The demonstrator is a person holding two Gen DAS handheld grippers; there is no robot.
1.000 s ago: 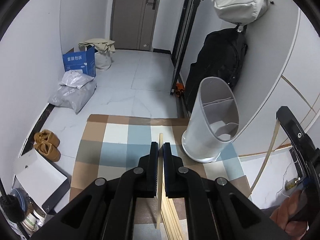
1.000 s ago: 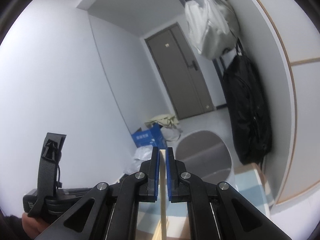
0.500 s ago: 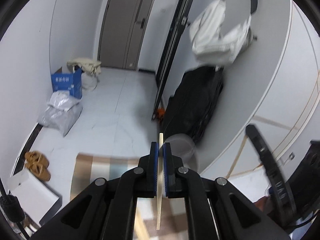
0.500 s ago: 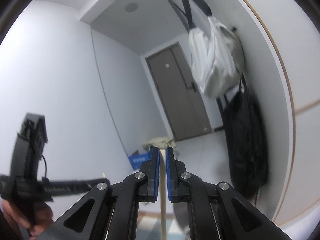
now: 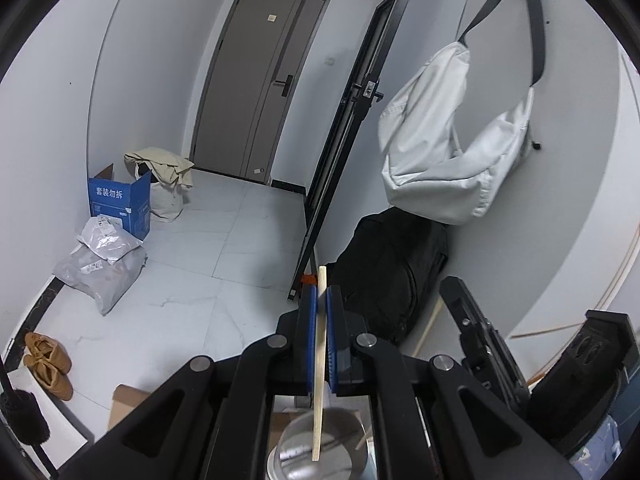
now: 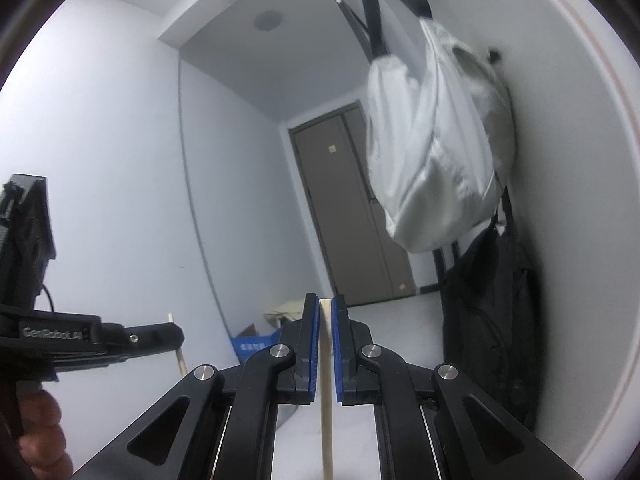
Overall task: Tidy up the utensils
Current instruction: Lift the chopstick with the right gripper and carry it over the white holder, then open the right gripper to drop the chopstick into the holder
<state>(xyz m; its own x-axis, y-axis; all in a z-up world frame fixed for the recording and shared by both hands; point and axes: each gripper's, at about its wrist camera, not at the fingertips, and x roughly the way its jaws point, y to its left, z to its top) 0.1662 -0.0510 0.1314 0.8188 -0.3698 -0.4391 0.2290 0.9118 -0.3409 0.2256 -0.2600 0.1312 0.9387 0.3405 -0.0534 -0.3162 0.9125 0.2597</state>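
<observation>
Hallway, chopstick (image 5: 319, 360) upright in tongs (image 5: 319, 300)

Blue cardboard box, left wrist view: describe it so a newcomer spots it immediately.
Start at the grey door at the far end of the hall, then drop to the floor along the left wall. The blue cardboard box stands open there, between a beige-topped sack and grey mailer bags. Only it is blue with white lettering.

Each chopstick (image 5: 319, 364) (image 6: 326, 380) looks like pale, matt, smooth wood. The left gripper (image 5: 319, 300) and right gripper (image 6: 326, 308) are matt black plastic with blue rubbery pads and shiny metal rivets. Below the left gripper, the holder (image 5: 316, 450) seems smooth grey plastic.
</observation>
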